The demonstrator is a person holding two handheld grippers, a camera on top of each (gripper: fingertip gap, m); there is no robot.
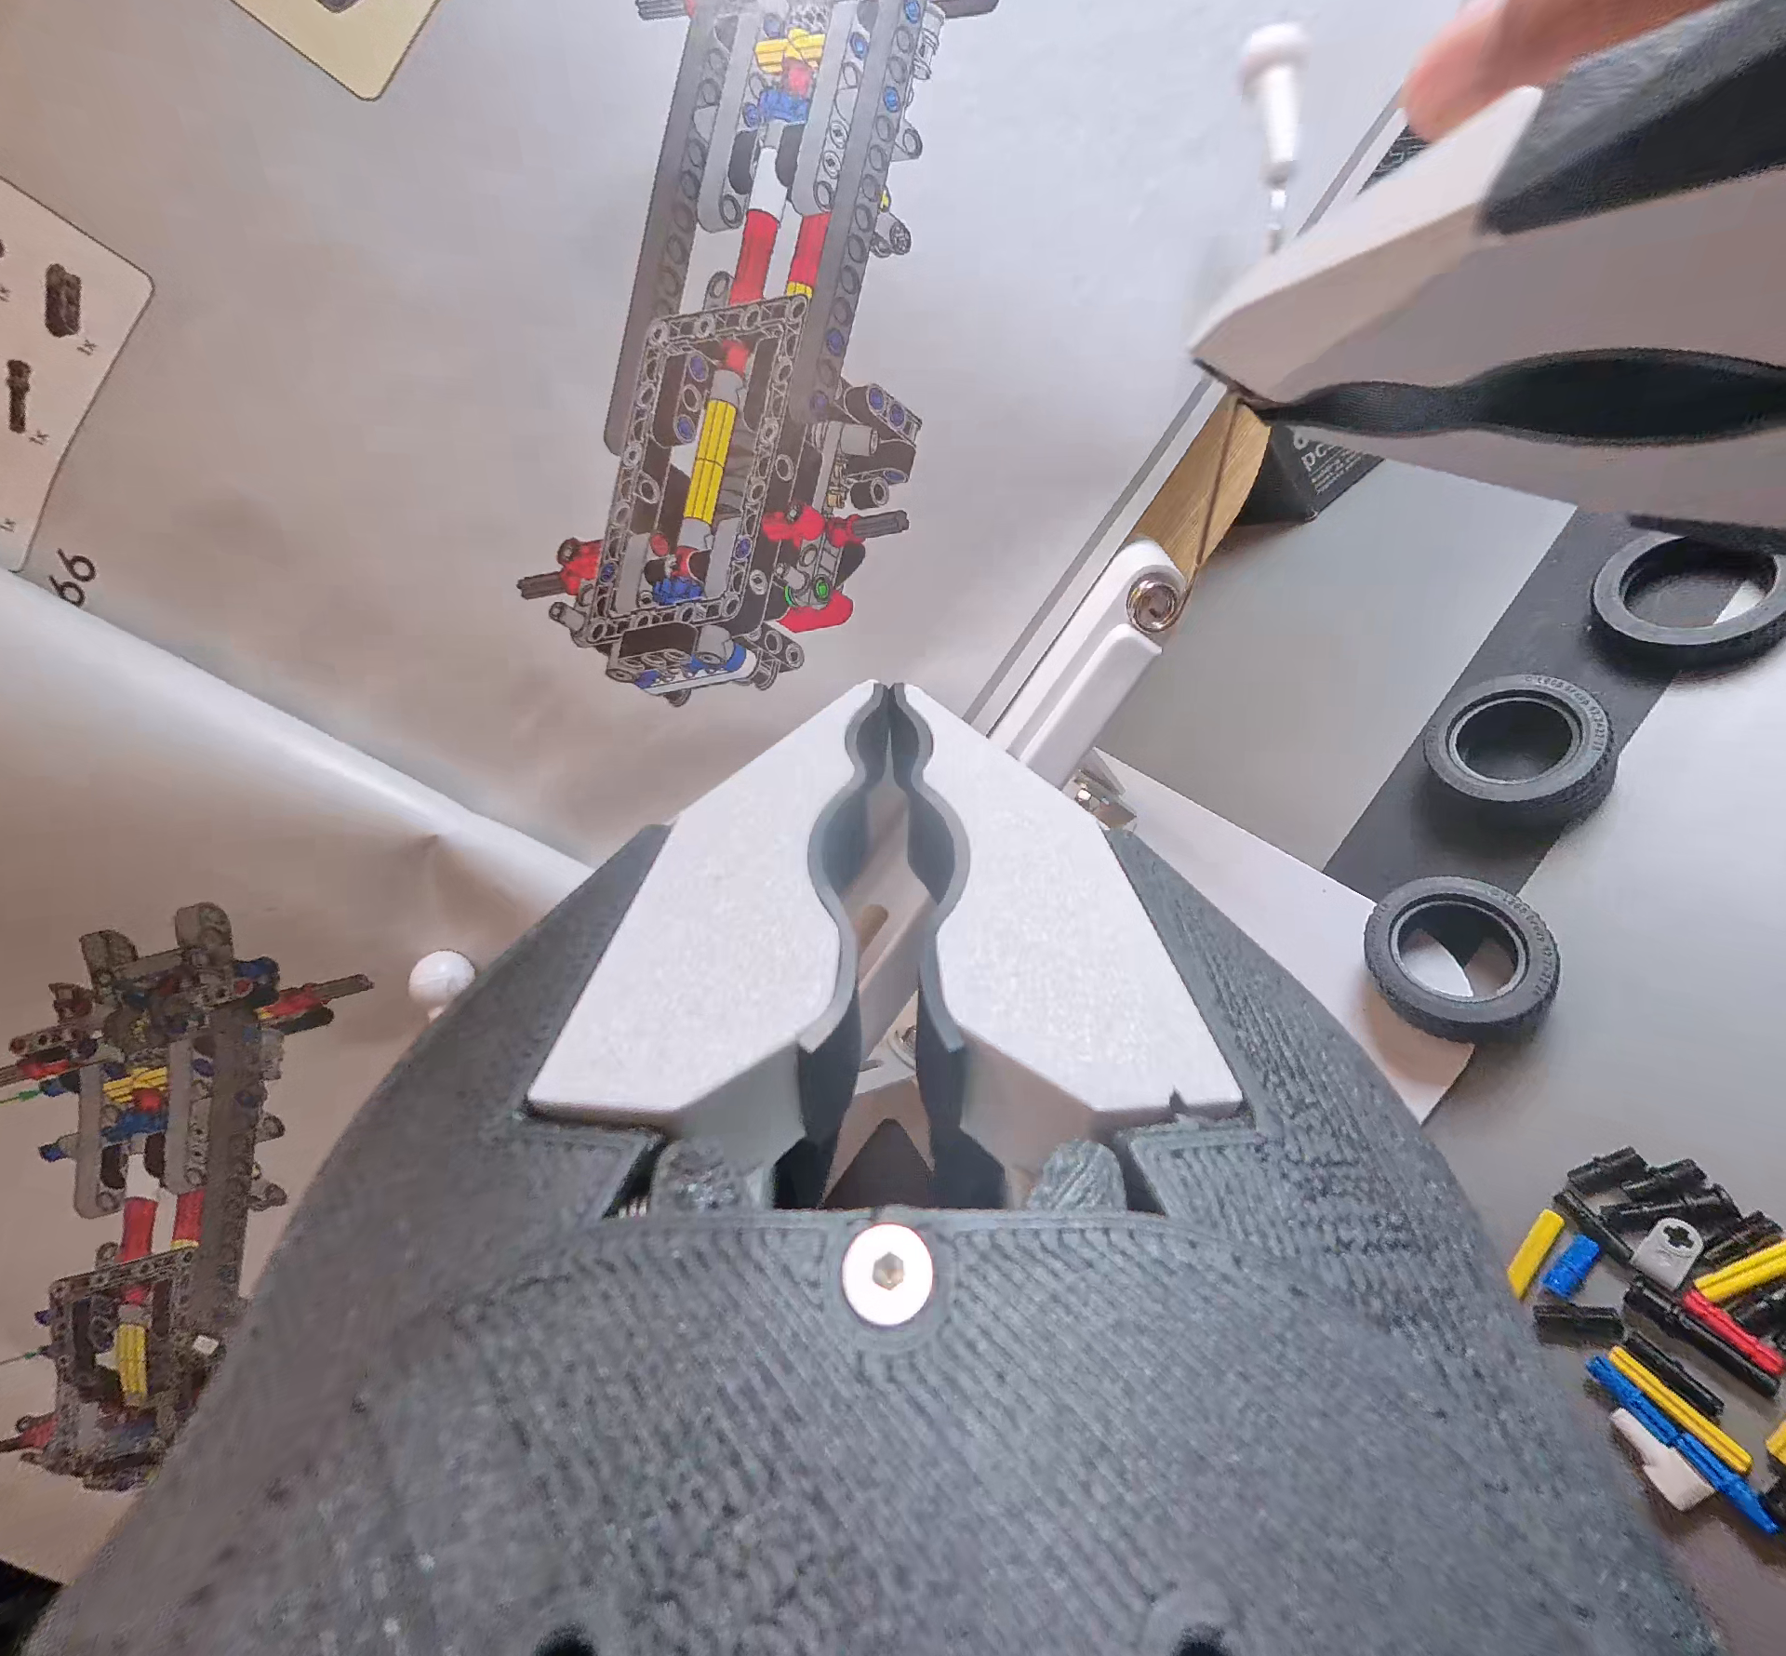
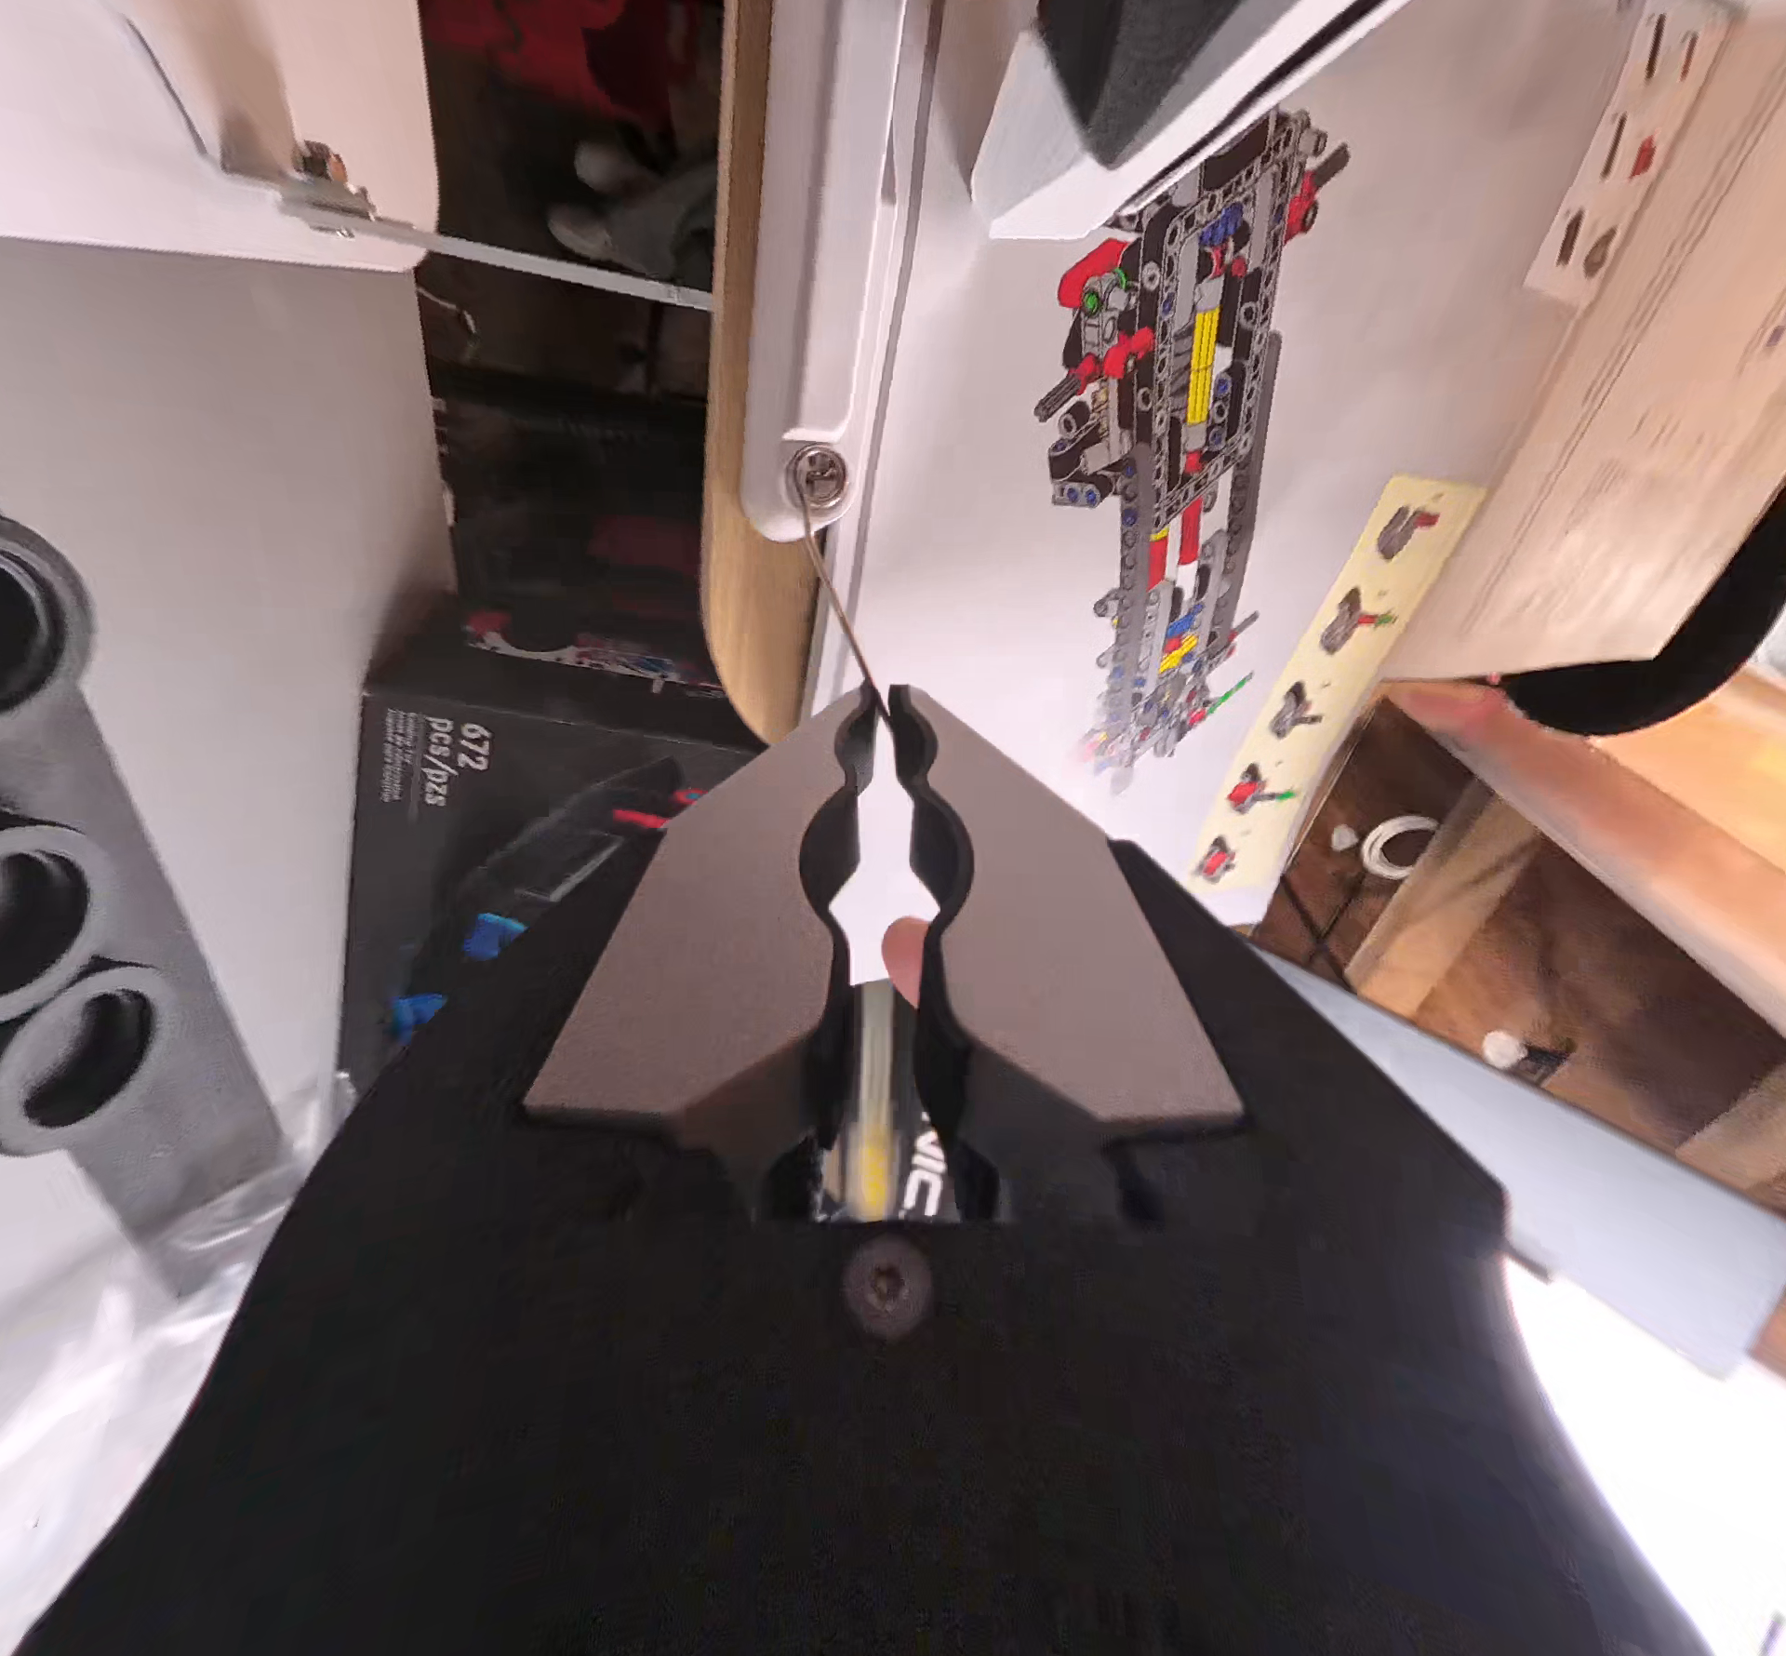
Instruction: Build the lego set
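Note:
The open instruction booklet rests on a white stand, with a large drawing of the chassis build on its page. My left gripper is shut and empty, its tips over the lower edge of that page. My right gripper is shut on a thin metal wire that runs from the stand's white page-holder arm. The right gripper also shows in the left wrist view, at the upper right with a hand on it. Loose Lego pieces lie at the lower right. The left gripper shows at the top of the right wrist view.
Three black tyres lie in a row on a dark strip right of the stand. The black Lego box stands behind the stand. A white peg sticks up by the page edge. A wooden shelf is at the right.

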